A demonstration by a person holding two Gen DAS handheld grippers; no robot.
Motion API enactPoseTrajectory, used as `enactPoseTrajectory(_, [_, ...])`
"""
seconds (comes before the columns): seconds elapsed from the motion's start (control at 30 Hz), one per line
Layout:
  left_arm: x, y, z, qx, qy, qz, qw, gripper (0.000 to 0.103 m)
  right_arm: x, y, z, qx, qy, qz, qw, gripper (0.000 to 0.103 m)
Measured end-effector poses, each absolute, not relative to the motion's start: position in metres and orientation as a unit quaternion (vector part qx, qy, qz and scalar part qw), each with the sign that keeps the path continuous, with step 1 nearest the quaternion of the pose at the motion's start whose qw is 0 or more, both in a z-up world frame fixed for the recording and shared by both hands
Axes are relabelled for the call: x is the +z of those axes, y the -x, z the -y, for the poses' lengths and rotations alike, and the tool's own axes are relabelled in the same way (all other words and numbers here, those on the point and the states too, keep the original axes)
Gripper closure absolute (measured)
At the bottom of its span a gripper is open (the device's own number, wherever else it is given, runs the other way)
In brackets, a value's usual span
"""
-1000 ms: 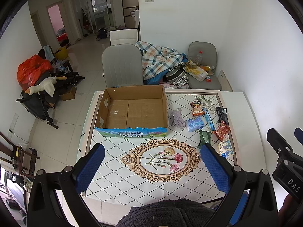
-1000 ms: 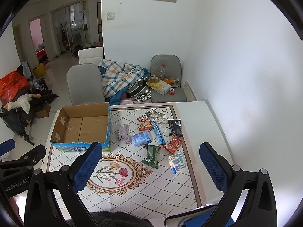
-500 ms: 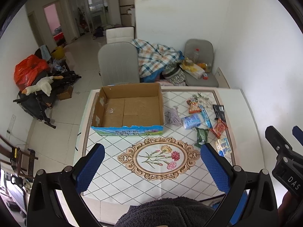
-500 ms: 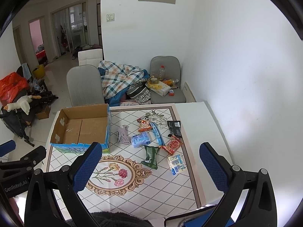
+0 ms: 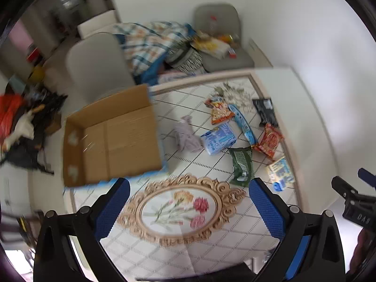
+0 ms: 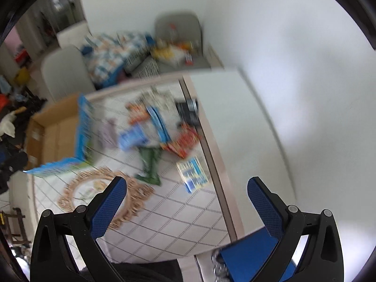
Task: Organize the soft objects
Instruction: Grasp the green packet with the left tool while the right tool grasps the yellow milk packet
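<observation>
An open cardboard box (image 5: 110, 136) stands on the left of the tiled table (image 5: 188, 246); it also shows in the right wrist view (image 6: 54, 136). A crumpled lilac cloth (image 5: 186, 136) lies just right of the box, blurred in the right wrist view (image 6: 108, 132). Beside it lie a blue tissue pack (image 5: 218, 138), a green packet (image 5: 242, 164), red snack packs (image 5: 270, 141) and a small yellow-blue box (image 5: 280, 170). My left gripper (image 5: 188, 209) is open and empty above the table's flower medallion. My right gripper (image 6: 186, 208) is open and empty above the table's right edge.
Grey chairs (image 5: 96, 63) stand behind the table, one heaped with a plaid blanket (image 5: 150, 40). A white wall runs along the right. Clutter and a red bag (image 5: 9, 112) lie on the floor to the left. A blue chair seat (image 6: 249, 251) sits below the right gripper.
Both grippers have dropped closer to the table and swung right, so the views are blurred and tilted. Both stay open. No object on the table has moved.
</observation>
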State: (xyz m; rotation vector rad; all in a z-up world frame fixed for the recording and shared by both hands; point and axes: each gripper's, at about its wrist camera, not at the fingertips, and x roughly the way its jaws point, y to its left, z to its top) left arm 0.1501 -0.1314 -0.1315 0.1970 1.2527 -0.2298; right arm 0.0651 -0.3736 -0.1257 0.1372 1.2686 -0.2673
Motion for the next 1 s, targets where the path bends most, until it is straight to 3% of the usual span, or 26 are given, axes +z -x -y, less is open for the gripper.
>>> enactPoseTrajectory(0.27, [-0.277,-0.227,0.218,-0.161,-0.234,-0.652,0.703,0.002,-0.284,-0.154,0.436,-0.120,-0.169,-0.669,0.713,0.000])
enactPoseTrajectory(0.37, [-0.312,-0.240,0.229,-0.160,-0.252,-0.673,0.676,0.007,-0.324,-0.168,0.447,-0.126,-0.217,-0.681,0.688,0.002])
enactPoseTrajectory(0.5, [-0.338,-0.240,0.224,-0.167,-0.198,-0.719,0.645,0.008,-0.347,-0.169,0.447,-0.119,-0.234,-0.690,0.675,0.002])
enactPoseTrajectory(0.67, [-0.364,-0.225,0.221,-0.183,-0.088,-0.781,0.590,0.008,-0.370,-0.145,0.436,-0.094,-0.176,-0.730,0.654,0.002])
enactPoseTrajectory(0.83, [-0.386,-0.217,0.246,-0.184,-0.084,-0.797,0.569,0.009,-0.403,-0.136,0.430,-0.076,-0.158,-0.752,0.636,0.005])
enactPoseTrajectory(0.9, [-0.396,-0.215,0.260,-0.193,-0.081,-0.803,0.558,0.018,-0.411,-0.136,0.429,-0.083,-0.151,-0.759,0.628,0.026])
enactPoseTrajectory(0.93, [-0.401,-0.214,0.267,-0.195,-0.083,-0.804,0.555,0.023,-0.411,-0.135,0.430,-0.089,-0.150,-0.757,0.629,0.026])
enactPoseTrajectory(1.0, [-0.414,-0.213,0.275,-0.192,-0.089,-0.808,0.551,0.053,-0.409,-0.133,0.436,-0.097,-0.177,-0.750,0.630,0.026])
